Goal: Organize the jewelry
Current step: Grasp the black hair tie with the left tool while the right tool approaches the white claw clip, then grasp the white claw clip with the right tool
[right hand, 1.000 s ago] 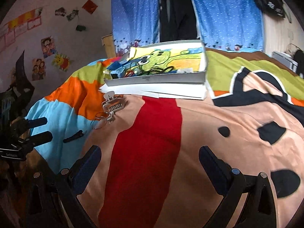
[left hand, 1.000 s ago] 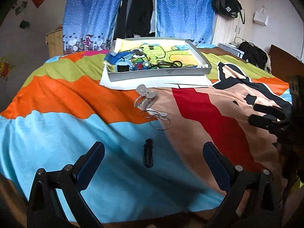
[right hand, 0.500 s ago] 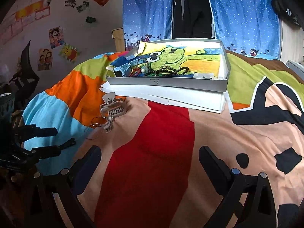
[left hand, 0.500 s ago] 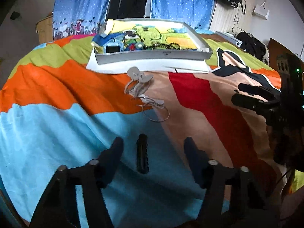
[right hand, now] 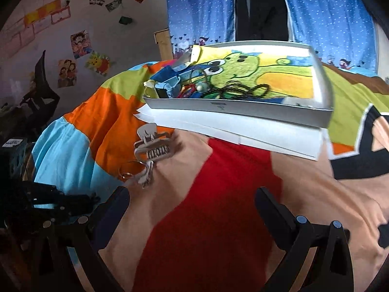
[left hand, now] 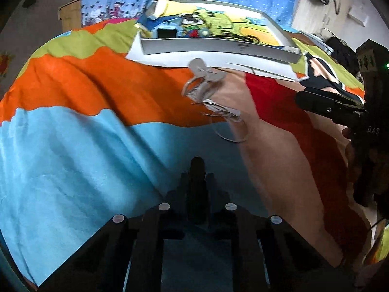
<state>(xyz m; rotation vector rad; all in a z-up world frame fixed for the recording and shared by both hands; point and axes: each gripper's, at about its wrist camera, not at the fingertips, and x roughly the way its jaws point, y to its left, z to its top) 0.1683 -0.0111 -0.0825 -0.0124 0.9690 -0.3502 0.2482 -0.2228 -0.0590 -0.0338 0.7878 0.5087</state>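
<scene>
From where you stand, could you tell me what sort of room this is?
Most likely a child's bedroom: a bed with a colourful cartoon bedspread, cartoon posters on the wall, and blue curtains beyond the tray.

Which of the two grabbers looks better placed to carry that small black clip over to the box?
Left. The left gripper is shut on the black clip already. The right gripper is open and empty, over the bedspread, nearer the box.

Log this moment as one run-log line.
left tongs: shut on black hair clip | right tongs: open, hovering over bedspread | grey claw clip: on bedspread | tray: jewelry inside
</scene>
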